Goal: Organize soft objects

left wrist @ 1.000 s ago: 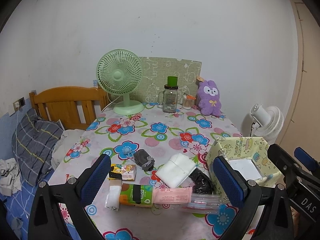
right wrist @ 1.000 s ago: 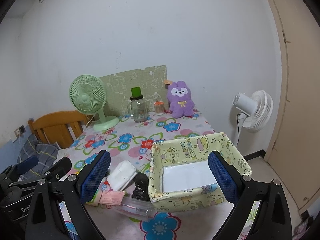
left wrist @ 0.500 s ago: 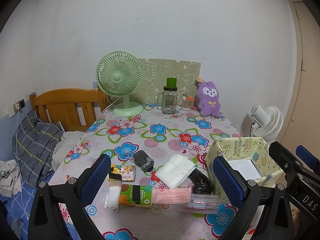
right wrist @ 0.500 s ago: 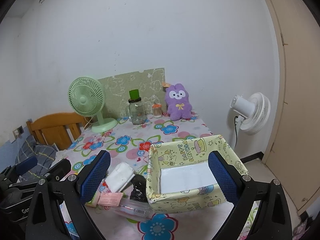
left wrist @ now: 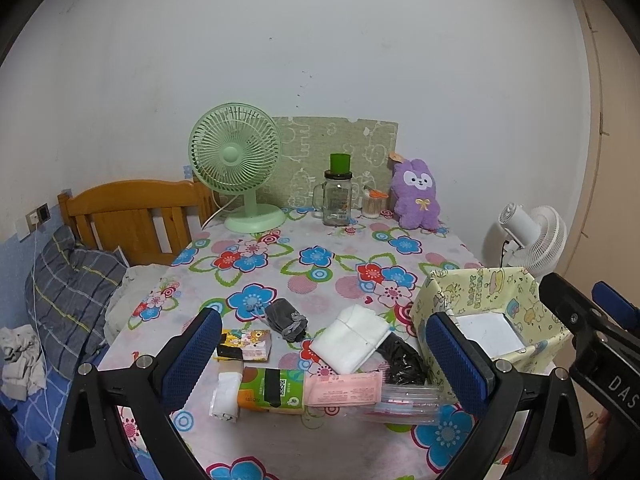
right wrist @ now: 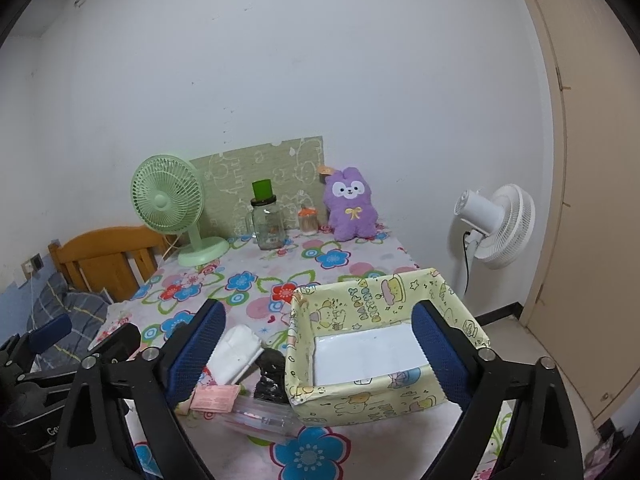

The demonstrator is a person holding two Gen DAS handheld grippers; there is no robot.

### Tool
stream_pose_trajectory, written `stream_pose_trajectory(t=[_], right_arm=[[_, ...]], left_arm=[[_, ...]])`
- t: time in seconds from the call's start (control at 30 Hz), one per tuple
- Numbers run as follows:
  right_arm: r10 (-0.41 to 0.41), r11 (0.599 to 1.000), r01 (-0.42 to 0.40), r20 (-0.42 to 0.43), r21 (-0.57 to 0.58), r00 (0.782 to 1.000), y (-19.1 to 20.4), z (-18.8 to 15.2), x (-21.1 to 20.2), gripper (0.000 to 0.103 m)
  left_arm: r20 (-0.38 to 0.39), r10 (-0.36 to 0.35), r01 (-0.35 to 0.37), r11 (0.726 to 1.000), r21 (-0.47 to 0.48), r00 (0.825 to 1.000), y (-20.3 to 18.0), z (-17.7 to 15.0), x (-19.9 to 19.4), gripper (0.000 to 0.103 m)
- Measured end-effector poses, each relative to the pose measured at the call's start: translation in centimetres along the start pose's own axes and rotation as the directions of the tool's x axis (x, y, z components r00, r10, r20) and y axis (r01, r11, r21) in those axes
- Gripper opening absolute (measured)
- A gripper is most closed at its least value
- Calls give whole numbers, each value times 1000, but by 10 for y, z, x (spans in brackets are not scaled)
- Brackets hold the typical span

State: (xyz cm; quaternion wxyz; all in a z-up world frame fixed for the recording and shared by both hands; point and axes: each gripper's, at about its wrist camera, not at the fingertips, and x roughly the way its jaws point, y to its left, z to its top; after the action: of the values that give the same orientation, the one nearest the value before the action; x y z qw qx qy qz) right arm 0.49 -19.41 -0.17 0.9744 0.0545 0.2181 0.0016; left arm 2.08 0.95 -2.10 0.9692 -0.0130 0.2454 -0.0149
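A yellow cartoon-print box (right wrist: 372, 312) stands empty at the table's near right; it also shows in the left wrist view (left wrist: 480, 284). Left of it lies a cluster: a white folded cloth (left wrist: 352, 338), a grey pouch (left wrist: 286, 318), a black crumpled item (left wrist: 402, 358), a tissue pack (left wrist: 268, 390), a pink packet (left wrist: 344, 388), a small yellow pack (left wrist: 244, 344). A purple plush (left wrist: 416, 196) sits at the back. My left gripper (left wrist: 324, 356) is open above the cluster. My right gripper (right wrist: 318, 352) is open, straddling the box's near left part.
A green desk fan (left wrist: 236, 160), a glass jar with a green lid (left wrist: 338, 196) and a small container (left wrist: 374, 202) stand at the table's back. A clear plastic case (left wrist: 404, 398) lies near the front. A white floor fan (right wrist: 496, 224) stands right; a wooden bed (left wrist: 132, 216) left.
Both grippers have drifted slightly, so the scene sits a little lower and nearer in view. Both stay open and empty; no object has moved.
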Motion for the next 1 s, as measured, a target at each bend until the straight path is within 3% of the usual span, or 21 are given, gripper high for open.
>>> stream_pose_trajectory(t=[0.73, 1.0], right_arm=[[51, 998, -52, -46, -24, 998, 23, -17, 24, 94], [85, 995, -89, -88, -36, 992, 35, -36, 37, 93]], left_arm=[[-37, -10, 10, 1000, 14, 999, 13, -16, 24, 100], [-86, -2, 5, 999, 35, 996, 22, -31, 38, 98]])
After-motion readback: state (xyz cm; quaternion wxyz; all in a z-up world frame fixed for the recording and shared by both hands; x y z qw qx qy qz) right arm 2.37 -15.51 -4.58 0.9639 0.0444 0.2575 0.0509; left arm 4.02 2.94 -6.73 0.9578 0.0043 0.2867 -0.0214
